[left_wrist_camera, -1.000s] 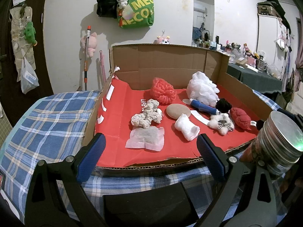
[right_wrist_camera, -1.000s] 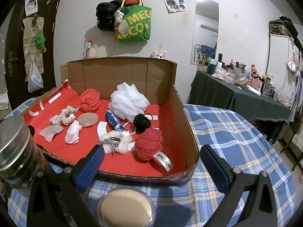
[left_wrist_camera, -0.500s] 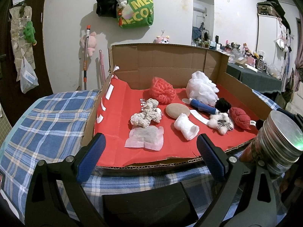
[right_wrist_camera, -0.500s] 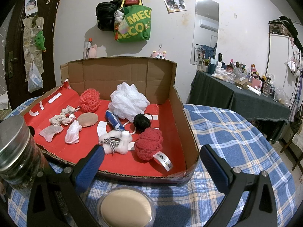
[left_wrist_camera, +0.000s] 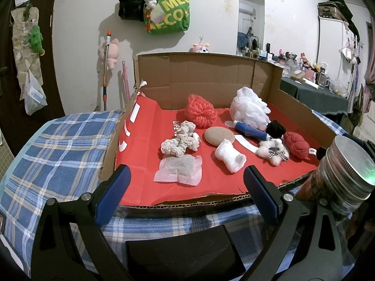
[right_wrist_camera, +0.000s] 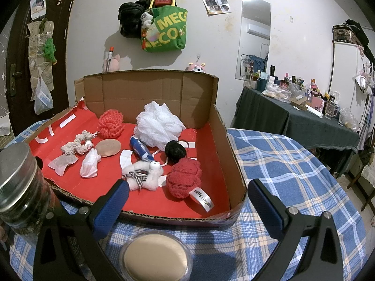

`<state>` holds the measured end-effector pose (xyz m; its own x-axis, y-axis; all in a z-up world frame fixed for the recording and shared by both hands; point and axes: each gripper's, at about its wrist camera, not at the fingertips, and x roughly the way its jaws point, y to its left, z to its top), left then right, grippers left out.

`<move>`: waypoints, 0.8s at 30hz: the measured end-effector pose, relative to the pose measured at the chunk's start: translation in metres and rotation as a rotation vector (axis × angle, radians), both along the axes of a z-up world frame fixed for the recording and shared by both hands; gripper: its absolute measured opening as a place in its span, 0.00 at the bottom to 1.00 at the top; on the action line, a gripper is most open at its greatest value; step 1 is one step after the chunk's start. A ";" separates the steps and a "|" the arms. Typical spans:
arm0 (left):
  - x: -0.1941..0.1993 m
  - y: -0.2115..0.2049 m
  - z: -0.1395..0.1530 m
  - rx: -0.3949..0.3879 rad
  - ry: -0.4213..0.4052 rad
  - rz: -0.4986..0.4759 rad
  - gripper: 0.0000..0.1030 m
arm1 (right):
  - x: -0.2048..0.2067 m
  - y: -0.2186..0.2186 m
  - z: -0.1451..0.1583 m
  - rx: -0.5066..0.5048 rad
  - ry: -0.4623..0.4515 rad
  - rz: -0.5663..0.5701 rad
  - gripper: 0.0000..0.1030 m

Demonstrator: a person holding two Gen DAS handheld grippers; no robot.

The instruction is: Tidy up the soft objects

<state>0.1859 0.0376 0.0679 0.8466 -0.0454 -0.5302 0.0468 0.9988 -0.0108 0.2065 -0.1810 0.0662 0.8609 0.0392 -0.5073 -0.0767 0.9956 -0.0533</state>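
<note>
Red-lined cardboard box (left_wrist_camera: 302, 114) sits on the blue plaid tablecloth (left_wrist_camera: 58, 145), holding the soft objects: a white mesh pouf (left_wrist_camera: 249, 110), coral mesh pouf (left_wrist_camera: 201, 113), red knitted plush (right_wrist_camera: 185, 178), white fluffy toy (right_wrist_camera: 144, 174) and black pompom (right_wrist_camera: 175, 150). The left gripper (left_wrist_camera: 186, 194) and right gripper (right_wrist_camera: 187, 207) hover before the box's near edge, both spread wide and empty.

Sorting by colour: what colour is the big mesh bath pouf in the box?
White mesh bath pouf, clearest in the right wrist view.
</note>
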 end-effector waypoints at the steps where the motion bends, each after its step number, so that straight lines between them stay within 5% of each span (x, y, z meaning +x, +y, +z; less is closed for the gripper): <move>1: 0.000 0.000 0.000 0.000 0.000 0.000 0.95 | 0.000 0.000 0.000 0.000 0.000 0.000 1.00; 14: -0.008 0.003 0.009 -0.053 0.001 -0.006 0.95 | -0.012 -0.010 0.009 0.010 -0.010 -0.040 1.00; 24: -0.079 0.004 0.050 -0.057 -0.040 -0.020 0.95 | -0.087 -0.015 0.059 0.050 -0.053 -0.005 1.00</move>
